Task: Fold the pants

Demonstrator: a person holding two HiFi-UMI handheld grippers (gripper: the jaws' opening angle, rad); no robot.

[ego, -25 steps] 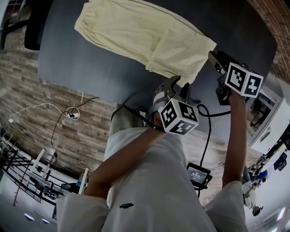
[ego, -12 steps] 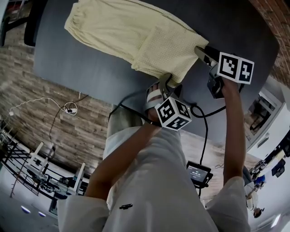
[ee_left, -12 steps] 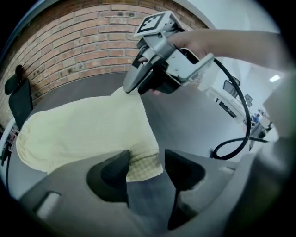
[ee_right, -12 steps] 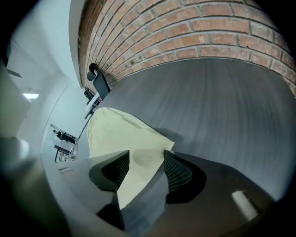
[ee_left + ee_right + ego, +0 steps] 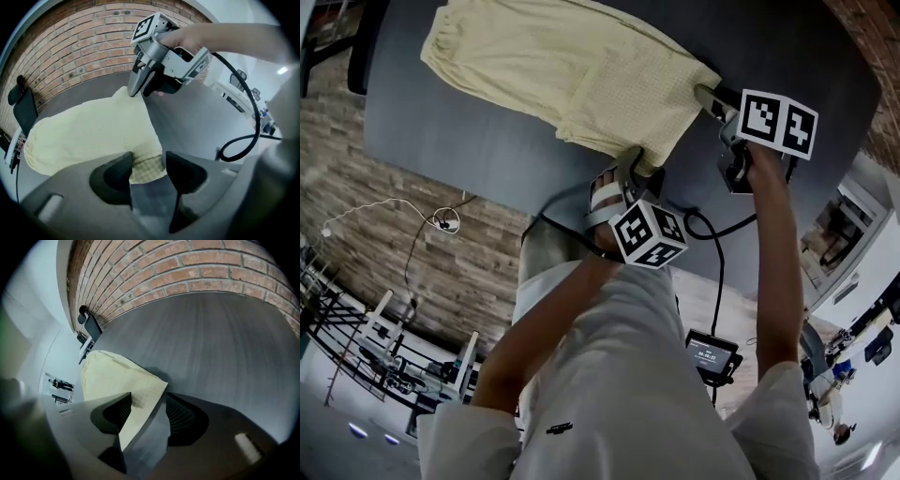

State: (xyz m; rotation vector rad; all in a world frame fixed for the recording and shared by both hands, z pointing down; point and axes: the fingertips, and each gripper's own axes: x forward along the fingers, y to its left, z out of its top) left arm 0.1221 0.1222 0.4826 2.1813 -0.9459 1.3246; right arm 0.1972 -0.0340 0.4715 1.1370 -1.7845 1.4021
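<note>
Pale yellow pants point(image 5: 562, 66) lie folded lengthwise on the dark grey table point(image 5: 487, 150), leg ends toward me. My left gripper point(image 5: 633, 173) is down at the near corner of the leg end. In the left gripper view the hem point(image 5: 147, 166) lies between the wide jaws of the left gripper point(image 5: 148, 157) without being pressed; they have just been opening. My right gripper point(image 5: 708, 98) sits at the far corner of the leg end. There the pants corner point(image 5: 140, 390) lies loosely inside the right gripper point(image 5: 148, 399), whose jaws have just been opening too.
A black chair point(image 5: 366, 56) stands past the table's far left corner. A black cable point(image 5: 717, 253) hangs from the grippers over the table's near edge. Behind the table rises a brick wall point(image 5: 187, 268). Bare tabletop spreads to the right of the pants point(image 5: 211, 348).
Both grippers have come down and forward onto the leg end of the pants. Their jaws have spread wider, and the hem corners now lie between them.
</note>
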